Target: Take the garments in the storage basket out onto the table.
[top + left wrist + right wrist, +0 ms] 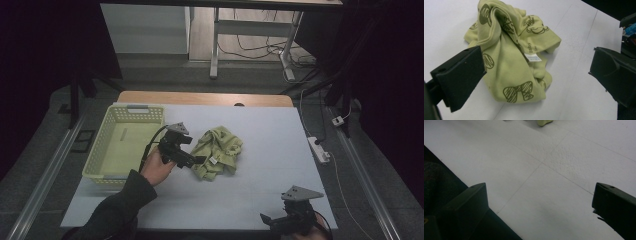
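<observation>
A crumpled light-green baby garment (pixel 217 152) printed with dark bows lies near the middle of the white table mat (pixel 270 145); its white label (pixel 533 57) faces up. My left gripper (pixel 198 161) hovers at the garment's left edge, open, jaws wide apart with the cloth (pixel 511 62) just ahead of them and nothing held. My right gripper (pixel 267 220) rests low at the mat's front right corner, open over bare mat (pixel 544 182), with a scrap of the green garment (pixel 543 122) at the top edge of its view.
A pale yellow-green plastic basket (pixel 105 145) stands at the mat's left side, holding nothing I can see. A white power strip (pixel 319 149) and cables lie on the floor to the right. A desk frame (pixel 215 45) stands beyond the table.
</observation>
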A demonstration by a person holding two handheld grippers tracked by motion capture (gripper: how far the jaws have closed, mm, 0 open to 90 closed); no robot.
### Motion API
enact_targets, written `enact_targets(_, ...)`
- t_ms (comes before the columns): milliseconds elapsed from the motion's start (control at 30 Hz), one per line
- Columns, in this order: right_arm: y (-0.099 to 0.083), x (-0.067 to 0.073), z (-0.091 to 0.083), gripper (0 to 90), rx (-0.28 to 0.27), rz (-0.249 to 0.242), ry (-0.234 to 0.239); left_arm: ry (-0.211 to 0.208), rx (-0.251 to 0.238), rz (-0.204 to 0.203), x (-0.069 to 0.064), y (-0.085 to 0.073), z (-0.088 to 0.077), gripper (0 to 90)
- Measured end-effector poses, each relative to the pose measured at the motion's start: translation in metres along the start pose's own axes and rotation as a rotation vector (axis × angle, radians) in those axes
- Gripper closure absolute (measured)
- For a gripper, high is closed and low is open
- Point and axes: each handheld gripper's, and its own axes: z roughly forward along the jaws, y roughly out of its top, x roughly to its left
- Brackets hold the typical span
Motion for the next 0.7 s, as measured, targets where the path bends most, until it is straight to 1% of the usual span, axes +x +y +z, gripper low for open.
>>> enact_targets(67, 0.0, 0.0, 0.0, 0.1, 0.0, -0.001, 0.0, -0.005, 0.004, -0.002, 0.0, -0.001, -0.003, 0.0)
enact_targets(267, 0.0, 0.0, 0.0, 0.1, 0.0, 0.0, 0.004, -0.015, -0.014, -0.018, -0.002, -0.007, -0.012, 0.0)
enact_targets(400, 0.0, -0.001, 0.0, 0.1, -0.003, 0.009, 0.008, -0.017, -0.011, -0.026, -0.002, -0.011, -0.018, 0.0)
enact_targets(467, 0.0, -0.001, 0.0, 0.1, -0.004, 0.01, 0.007, -0.021, -0.017, -0.032, -0.003, -0.012, -0.02, 0.0)
enact_targets(700, 0.0, -0.001, 0.0, 0.1, -0.001, 0.004, 0.007, -0.021, -0.032, -0.033, -0.008, -0.016, -0.03, 0.0)
